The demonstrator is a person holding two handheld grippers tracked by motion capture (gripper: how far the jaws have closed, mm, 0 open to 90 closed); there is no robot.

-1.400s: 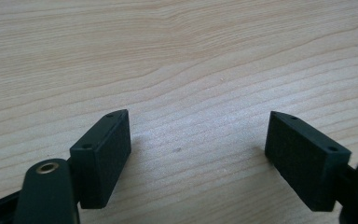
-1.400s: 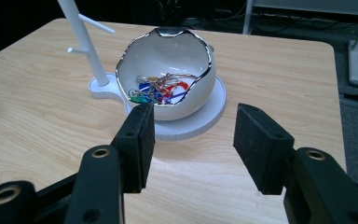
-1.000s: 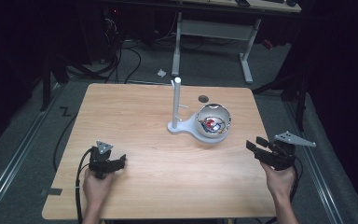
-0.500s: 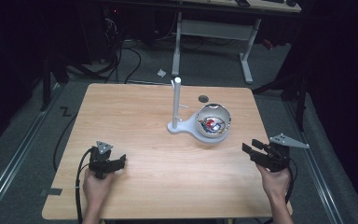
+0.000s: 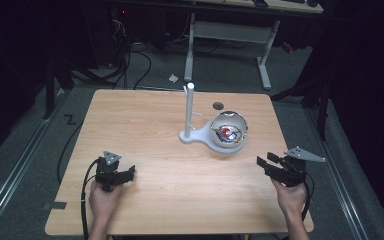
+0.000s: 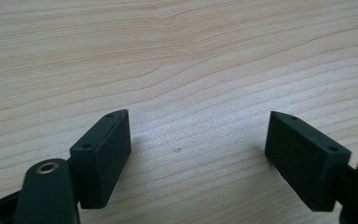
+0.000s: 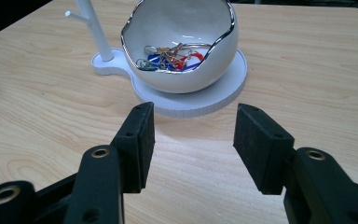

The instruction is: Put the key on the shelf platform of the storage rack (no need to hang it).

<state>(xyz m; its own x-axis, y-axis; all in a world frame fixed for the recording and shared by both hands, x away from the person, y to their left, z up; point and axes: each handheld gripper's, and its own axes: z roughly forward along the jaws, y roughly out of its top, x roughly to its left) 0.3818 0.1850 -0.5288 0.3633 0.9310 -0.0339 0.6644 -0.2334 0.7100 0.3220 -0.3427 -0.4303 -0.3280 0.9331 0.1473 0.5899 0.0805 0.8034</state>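
Observation:
A white bowl (image 5: pixel 229 131) with a silvery rim sits on a white stand base (image 5: pixel 194 136), from which a thin upright post (image 5: pixel 189 107) rises. In the right gripper view the bowl (image 7: pixel 182 81) holds a tangle of small coloured metal pieces (image 7: pixel 172 55). My right gripper (image 7: pixel 193 135) is open and empty, pointing at the bowl from a short way off. It hovers near the table's right edge (image 5: pixel 261 162). My left gripper (image 5: pixel 130 173) rests low at the near left of the table. Its jaws are wide open over bare wood (image 6: pixel 198 144).
A small dark round hole (image 5: pixel 218 105) lies in the tabletop behind the bowl. The wooden table (image 5: pixel 145 125) ends just right of my right hand. Cables and white desk legs (image 5: pixel 265 60) are on the floor beyond the far edge.
My right gripper has drifted slightly left and toward the near edge. The left gripper, the bowl and the stand have not moved.

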